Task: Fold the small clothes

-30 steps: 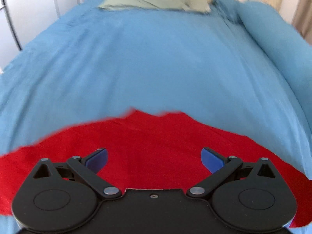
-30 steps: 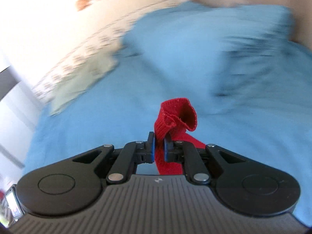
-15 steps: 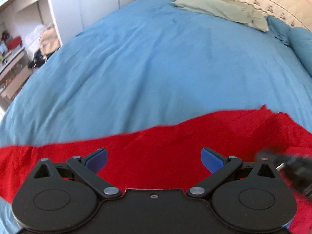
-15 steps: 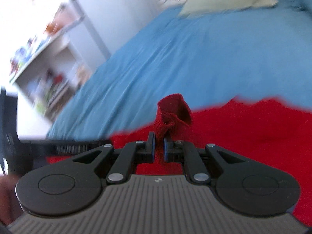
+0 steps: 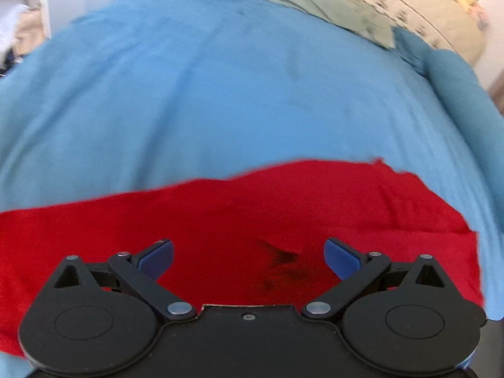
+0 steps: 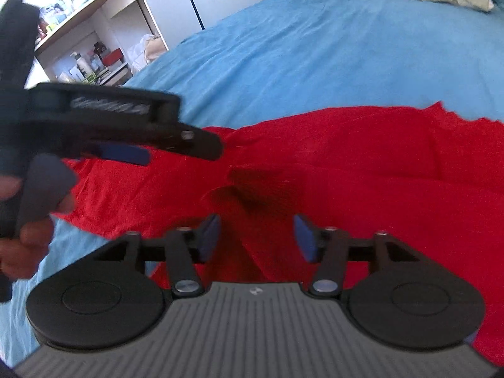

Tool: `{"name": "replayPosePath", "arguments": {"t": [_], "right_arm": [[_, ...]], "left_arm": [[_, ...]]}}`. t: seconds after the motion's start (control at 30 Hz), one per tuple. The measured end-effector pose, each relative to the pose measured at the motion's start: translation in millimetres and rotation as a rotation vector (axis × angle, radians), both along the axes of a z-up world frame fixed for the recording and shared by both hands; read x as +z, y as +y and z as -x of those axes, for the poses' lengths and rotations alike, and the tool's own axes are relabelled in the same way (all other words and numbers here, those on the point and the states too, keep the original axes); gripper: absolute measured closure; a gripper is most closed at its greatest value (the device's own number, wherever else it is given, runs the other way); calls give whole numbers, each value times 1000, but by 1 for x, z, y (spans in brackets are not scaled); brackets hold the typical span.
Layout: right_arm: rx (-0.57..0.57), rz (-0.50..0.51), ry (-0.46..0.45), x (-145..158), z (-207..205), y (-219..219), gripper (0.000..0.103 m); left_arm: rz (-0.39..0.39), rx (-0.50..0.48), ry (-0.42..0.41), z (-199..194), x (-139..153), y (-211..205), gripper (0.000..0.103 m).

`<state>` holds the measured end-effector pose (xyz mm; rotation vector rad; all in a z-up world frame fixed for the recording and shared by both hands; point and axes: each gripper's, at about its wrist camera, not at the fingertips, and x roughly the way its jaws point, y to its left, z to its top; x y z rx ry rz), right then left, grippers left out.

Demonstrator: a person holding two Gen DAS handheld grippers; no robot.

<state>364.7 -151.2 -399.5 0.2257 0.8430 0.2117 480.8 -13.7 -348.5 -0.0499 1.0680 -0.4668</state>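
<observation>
A red knit garment (image 5: 252,220) lies spread across the blue bedspread (image 5: 220,94), one end doubled over at the right. My left gripper (image 5: 249,256) hovers just above it, open, nothing between its blue pads. In the right wrist view the same red garment (image 6: 362,173) fills the middle. My right gripper (image 6: 256,236) is over it with its jaws opening; a loose fold of the cloth lies between the pads, which do not press on it. The left gripper (image 6: 132,154) shows from the side at the left, held by a hand (image 6: 28,239).
A pale green pillow (image 5: 315,3) and a patterned headboard (image 5: 409,9) lie at the far end of the bed. A rolled blue pillow (image 5: 466,100) runs along the right edge. White shelves (image 6: 88,47) with small items stand beyond the bed's left side.
The right gripper carried the red sleeve end down onto the garment and let it go as its jaws opened. The left gripper shifted sideways over the cloth and stayed open.
</observation>
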Motion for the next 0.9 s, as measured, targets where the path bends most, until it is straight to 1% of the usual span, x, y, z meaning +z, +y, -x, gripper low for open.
{"name": "replayPosePath", "arguments": {"t": [0.07, 0.1, 0.13, 0.17, 0.2, 0.23, 0.27, 0.3, 0.33, 0.37, 0.4, 0.43, 0.5, 0.6, 0.7, 0.73, 0.77, 0.8, 0.83, 0.87, 0.9], "right_arm": [[-4, 32, 1, 7, 13, -4, 30], [-10, 50, 4, 8, 18, -5, 30], [-15, 64, 9, 10, 21, -9, 29], [-23, 74, 17, 11, 29, -15, 29], [-34, 78, 25, 11, 36, -21, 29], [-42, 77, 34, 10, 42, -27, 29], [-50, 76, 42, 9, 48, -34, 29], [-58, 78, 47, 9, 51, -39, 29], [-64, 82, 51, 8, 52, -42, 29], [-69, 85, 53, 7, 55, -46, 29], [-74, 89, 53, 6, 56, -49, 29], [-80, 93, 52, 5, 56, -51, 29], [-97, 89, 47, 5, 57, -55, 29], [-125, 71, 39, 7, 52, -55, 30], [-138, 60, 28, 11, 51, -54, 29], [-137, 59, 25, 11, 50, -53, 29], [-136, 61, 23, 12, 51, -53, 29], [-135, 64, 24, 13, 49, -52, 29], [-134, 68, 26, 12, 49, -52, 30], [-138, 74, 28, 11, 50, -54, 29], [-146, 80, 29, 11, 51, -55, 29]], "left_arm": [[-19, -38, 12, 2, -3, -14, 1], [-25, -58, 18, 3, -6, -22, 3], [-25, -74, 26, 4, -10, -28, 8], [-24, -83, 37, 4, -13, -33, 10], [-28, -84, 43, 5, -17, -35, 16], [-33, -79, 46, 6, -19, -38, 21], [-43, -67, 41, 6, -21, -40, 24], [-56, -47, 31, 5, -23, -42, 29], [-61, -27, 25, 4, -23, -41, 36], [-68, -2, 18, 3, -24, -39, 42], [-82, 17, 10, 2, -24, -39, 55], [-102, 28, 3, 2, -24, -38, 73], [-138, 11, -18, 3, -23, -39, 94], [-179, -29, -77, 11, -18, -43, 97], [-218, -57, -164, 24, -10, -47, 97], [-237, -61, -187, 28, -8, -49, 94], [-284, -58, -215, 31, -9, -52, 90], [-336, -48, -235, 32, -11, -54, 77], [-388, -32, -248, 35, -11, -56, 51], [-407, -16, -277, 41, -7, -57, 40], [-375, -14, -312, 49, -1, -56, 27]]}}
